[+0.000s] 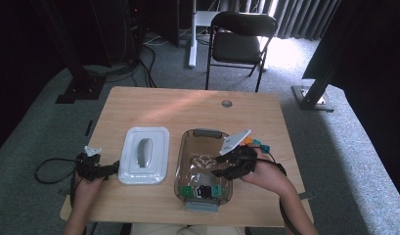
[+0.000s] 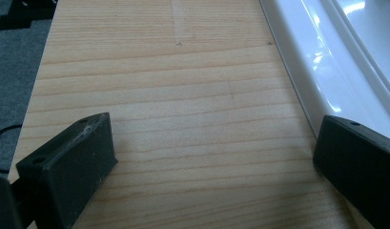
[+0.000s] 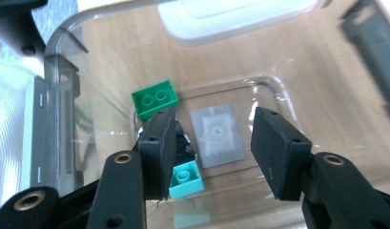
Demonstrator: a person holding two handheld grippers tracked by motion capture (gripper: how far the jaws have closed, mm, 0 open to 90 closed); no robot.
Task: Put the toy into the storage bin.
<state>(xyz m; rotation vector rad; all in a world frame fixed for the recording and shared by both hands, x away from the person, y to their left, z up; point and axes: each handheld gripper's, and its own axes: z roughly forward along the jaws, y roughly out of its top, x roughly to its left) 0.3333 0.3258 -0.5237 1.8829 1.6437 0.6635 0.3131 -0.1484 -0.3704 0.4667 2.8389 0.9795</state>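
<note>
A clear plastic container (image 1: 180, 161) stands on the wooden table, with a green brick (image 1: 188, 190), a black brick (image 1: 203, 191) and a teal brick (image 1: 216, 191) at its near end. My right gripper (image 1: 221, 167) hangs over the container's right side, open and holding nothing. In the right gripper view, its jaws (image 3: 214, 129) point down into the container (image 3: 64, 43) above the green brick (image 3: 154, 98), the teal brick (image 3: 185, 177) and the half-hidden black brick (image 3: 184, 143). The white lid (image 1: 144, 154) lies left of the container. My left gripper (image 1: 111, 169) rests open at the lid's left edge (image 2: 316, 71), with bare wood between the jaws (image 2: 216, 143).
An orange brick (image 1: 247, 142) and a teal brick (image 1: 262, 146) lie on the table to the right of the container. A cable hole (image 1: 227, 103) sits near the table's far edge. A folding chair (image 1: 239, 41) stands beyond the table.
</note>
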